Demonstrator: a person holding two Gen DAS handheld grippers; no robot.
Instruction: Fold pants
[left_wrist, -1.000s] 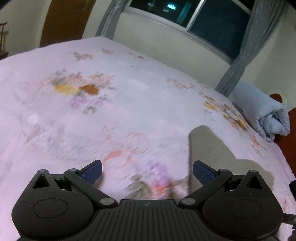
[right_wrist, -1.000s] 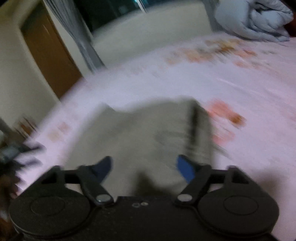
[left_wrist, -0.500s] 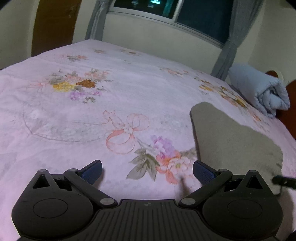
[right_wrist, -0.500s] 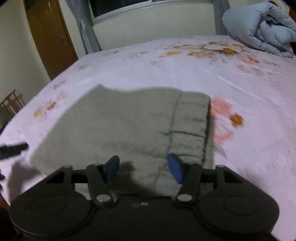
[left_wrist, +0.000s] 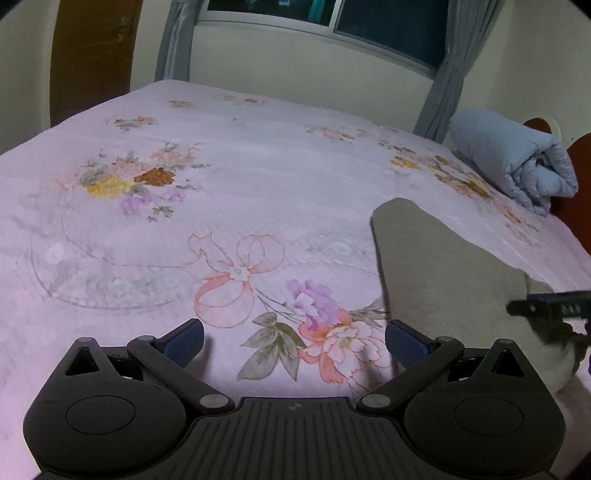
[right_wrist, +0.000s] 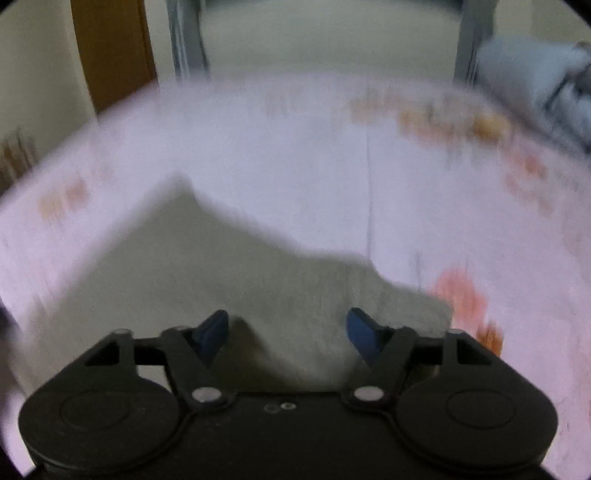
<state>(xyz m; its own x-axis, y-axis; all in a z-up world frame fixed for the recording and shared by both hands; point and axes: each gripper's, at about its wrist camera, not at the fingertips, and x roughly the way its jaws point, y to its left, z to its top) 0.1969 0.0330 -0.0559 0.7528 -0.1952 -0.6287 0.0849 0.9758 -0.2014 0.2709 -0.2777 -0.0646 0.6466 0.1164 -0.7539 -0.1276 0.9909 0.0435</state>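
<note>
Pants (left_wrist: 439, 280) lie folded on the bed (left_wrist: 229, 206), just ahead of the right gripper (right_wrist: 288, 328), jaws just opening, empty. Left gripper (left_wrist: 293, 341), released, hovers beside them, farther off.

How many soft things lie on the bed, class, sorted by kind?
Grey folded pants: 1
Blue rolled quilt: 1
Total: 2, both on the pink flowered bedspread.
</note>
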